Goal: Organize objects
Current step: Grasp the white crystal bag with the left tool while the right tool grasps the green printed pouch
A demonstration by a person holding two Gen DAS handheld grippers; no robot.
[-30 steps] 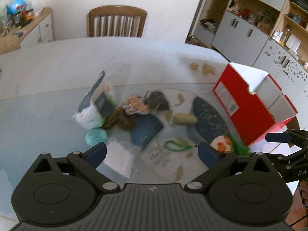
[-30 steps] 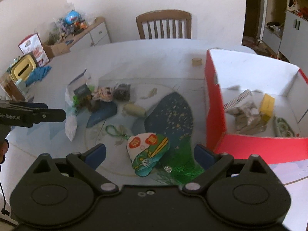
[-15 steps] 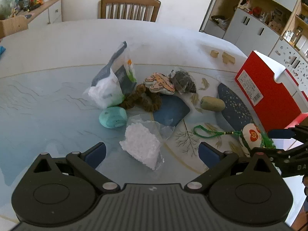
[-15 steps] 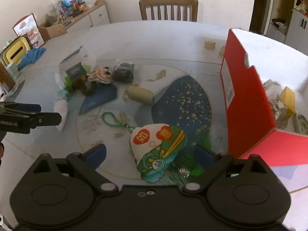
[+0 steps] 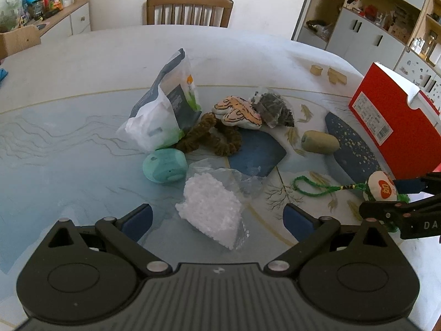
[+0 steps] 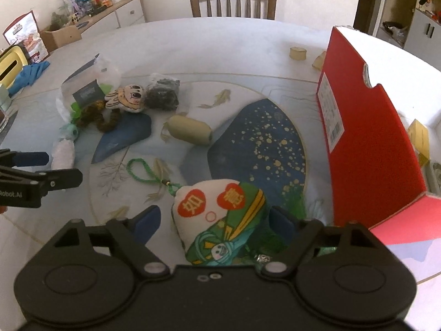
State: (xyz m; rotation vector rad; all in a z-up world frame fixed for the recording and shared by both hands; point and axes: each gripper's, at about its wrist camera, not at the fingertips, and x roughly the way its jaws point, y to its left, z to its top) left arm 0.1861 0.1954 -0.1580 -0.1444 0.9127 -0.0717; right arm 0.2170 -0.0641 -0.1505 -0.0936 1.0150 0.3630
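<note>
The white embroidered sachet with red hearts, a green figure and a green tassel (image 6: 217, 220) lies flat on the bench (image 6: 220, 41) near its near edge, and the right gripper (image 6: 213, 220) has its blue-padded fingers (image 6: 146, 220) spread wide on either side of it without pressing it, which reads as lining up to close on the stuffed body, not the thin green cord loop (image 6: 143, 171) that trails off toward the middle. Just to its right stands the open red cardboard box with white inside (image 6: 366, 127), at the bench's right edge with a few items already in it, so it is probably the collecting place and the sachet a short carry away. Toward the bench's left, the clear bag of white granules (image 5: 212, 209) lies between the wide-apart fingers of the left gripper (image 5: 217, 219), also not yet pinched; the bag looks limp and may sag or slip if taken by its film. Beyond it the rest sits in a loose cluster near the middle: a teal egg-shaped toy (image 5: 165, 165), a brown fuzzy ring (image 5: 209, 138), a white-and-grey plastic pouch (image 5: 165, 110) leaning upright, an orange striped plush (image 5: 238, 111), a dark wrapped lump (image 5: 273, 109) and a beige cylinder (image 5: 319, 142).
</note>
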